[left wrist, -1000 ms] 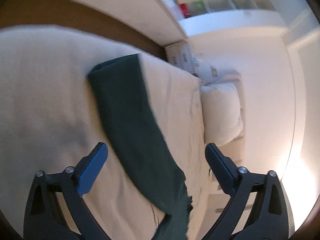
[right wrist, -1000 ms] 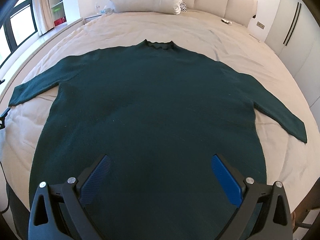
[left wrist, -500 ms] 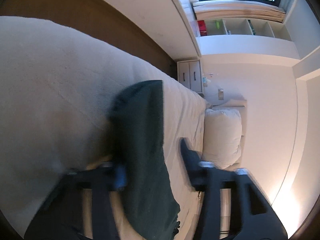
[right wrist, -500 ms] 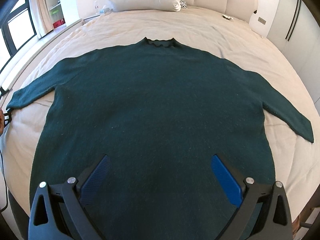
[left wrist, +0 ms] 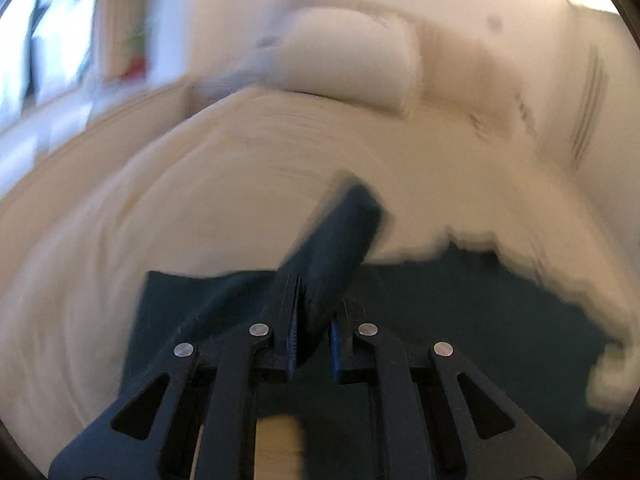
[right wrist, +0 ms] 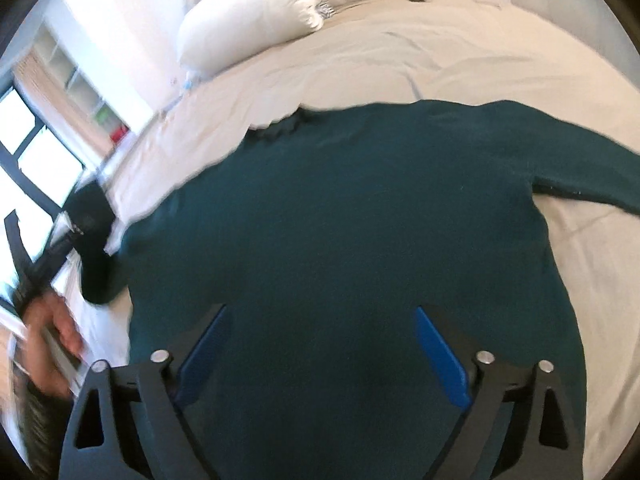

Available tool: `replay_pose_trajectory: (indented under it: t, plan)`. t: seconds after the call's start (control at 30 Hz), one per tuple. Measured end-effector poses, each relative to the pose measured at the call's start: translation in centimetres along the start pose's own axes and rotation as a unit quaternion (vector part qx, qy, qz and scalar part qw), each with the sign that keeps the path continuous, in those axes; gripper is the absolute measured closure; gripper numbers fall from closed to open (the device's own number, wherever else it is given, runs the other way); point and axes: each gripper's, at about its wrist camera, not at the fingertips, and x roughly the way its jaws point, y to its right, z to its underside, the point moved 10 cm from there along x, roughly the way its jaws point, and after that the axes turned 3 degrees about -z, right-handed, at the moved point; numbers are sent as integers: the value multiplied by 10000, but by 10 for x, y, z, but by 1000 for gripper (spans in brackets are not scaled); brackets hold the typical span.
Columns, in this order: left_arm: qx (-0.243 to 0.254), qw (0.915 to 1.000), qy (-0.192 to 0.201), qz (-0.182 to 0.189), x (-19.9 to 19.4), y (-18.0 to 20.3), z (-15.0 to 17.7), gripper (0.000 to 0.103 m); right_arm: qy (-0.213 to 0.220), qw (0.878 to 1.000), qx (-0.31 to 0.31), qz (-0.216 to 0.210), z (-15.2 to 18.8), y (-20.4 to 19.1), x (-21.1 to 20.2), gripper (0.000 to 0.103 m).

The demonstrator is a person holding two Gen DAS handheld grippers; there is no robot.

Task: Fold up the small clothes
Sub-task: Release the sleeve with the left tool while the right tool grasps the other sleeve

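The left gripper [left wrist: 312,320] is clamped narrow on the cuff end of the sweater's left sleeve [left wrist: 336,248], which stands up dark between its fingers and bends over at the top. A second ago this gripper hung wide open over the sleeve lying flat along the bed edge; half a second ago it was closing in on the cloth, and now its view has swung round to face the pillow [left wrist: 348,64] and the headboard, heavily blurred by the swing. The right wrist view confirms it: at the far left the sleeve is lifted off the bed in a dark bunch beside the person's hand [right wrist: 60,320].

The right gripper [right wrist: 320,356] hovers spread wide over the lower body of the dark green sweater [right wrist: 360,220], gripping nothing, though its view has tilted since a moment ago. The sweater lies face up on the cream bed [right wrist: 480,52], collar toward the pillow, its right sleeve [right wrist: 592,176] stretched flat to the right, body spread smooth.

My judgement is that the first fold has begun: the left sleeve is caught and is to be carried inward across the chest. The loose knit may sag or drag the shoulder with it, so the body may need holding flat
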Motion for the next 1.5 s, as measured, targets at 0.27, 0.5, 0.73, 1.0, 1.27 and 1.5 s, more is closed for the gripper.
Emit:
replay_pose_trajectory:
  t: [0.27,0.5,0.73,1.0,1.27,1.5]
  plan:
    - [1923,9777,-180,-822,44,75,85,92,-745,9800,593,-1747,-43,-42,59,20]
    - [1875,9795,-120,-728,48,86,80,92,-2021,9343,761,-2838,-38,-135,153,27]
    - [1598,9855,-44,-569,29,82,78,92,-2845,9152,582,-2796,-15,-187,212,43]
    - [1365,9899,-378,-49,12,82,83,91,-2486,9327,211,-2605,-33,-181,212,94]
    - [-65,9966,-220,793,-37,47,79,91,-1672,9662,437,-1915,-80,-89,183,95]
    - [-1801,9812,-299,620,-15,-47,53,91,-1298,9810,539,-1340,-97,-34,164,95]
